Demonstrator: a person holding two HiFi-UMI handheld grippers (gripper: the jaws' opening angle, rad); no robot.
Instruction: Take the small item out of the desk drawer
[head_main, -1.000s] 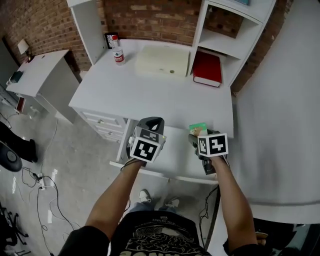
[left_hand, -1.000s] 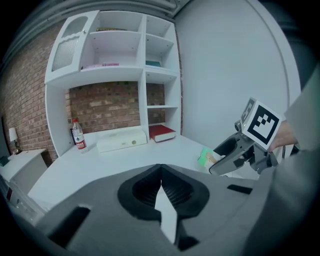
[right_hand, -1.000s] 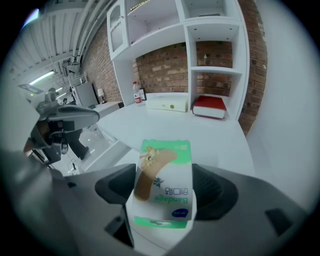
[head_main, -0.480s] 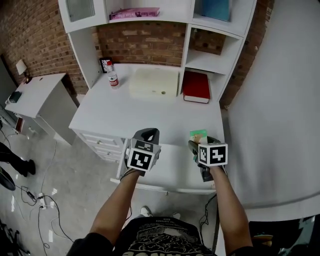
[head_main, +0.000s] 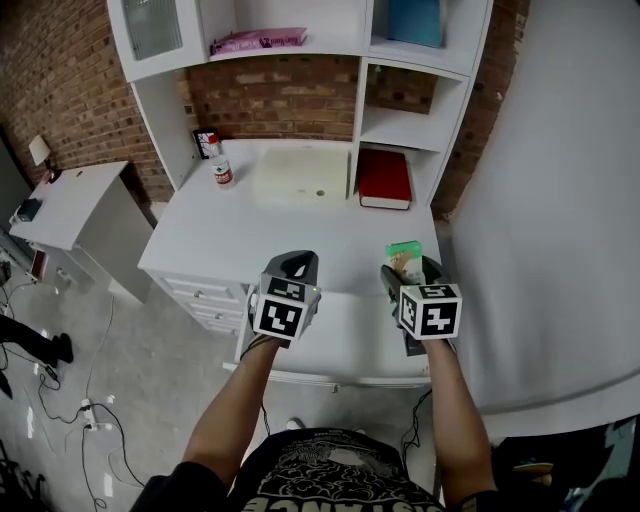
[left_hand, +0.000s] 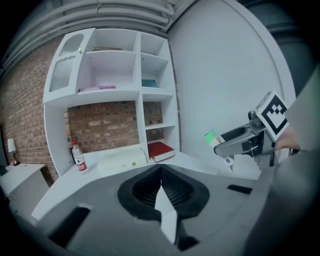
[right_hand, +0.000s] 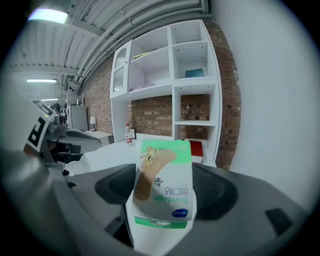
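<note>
Right gripper (head_main: 405, 264) is clamping a green-and-white bandage box (right_hand: 165, 185) between its jaws, the pads pressing on the box's two sides. Left gripper (left_hand: 161, 174) is hanging beside it with its jaws pressed together and nothing between them. Both are hovering side by side, well apart, over the line where the desk's front edge is meeting the drawer.

White shelving (head_main: 400, 90) is rising from the back of the white desk (head_main: 230, 230) against a brick wall, with a blue book (head_main: 414, 20) and a pink packet (head_main: 258, 40) sitting in its upper bays. A second white table (head_main: 70, 195) is standing off to the left. The desk drawer (head_main: 330, 377) is standing pulled out under the desk's front edge, towards the person, and both forearms are reaching over it. A cream case (head_main: 300, 178) is lying flat at the back of the desktop, and a red book (head_main: 384, 178) is lying just beside it on the right, under the lowest shelf bay. A small bottle with a red label (head_main: 222, 172) is standing upright left of the cream case.

The bandage box is being held out of the drawer, up in the air over the front right part of the desktop, its green end pointing away from the person.
</note>
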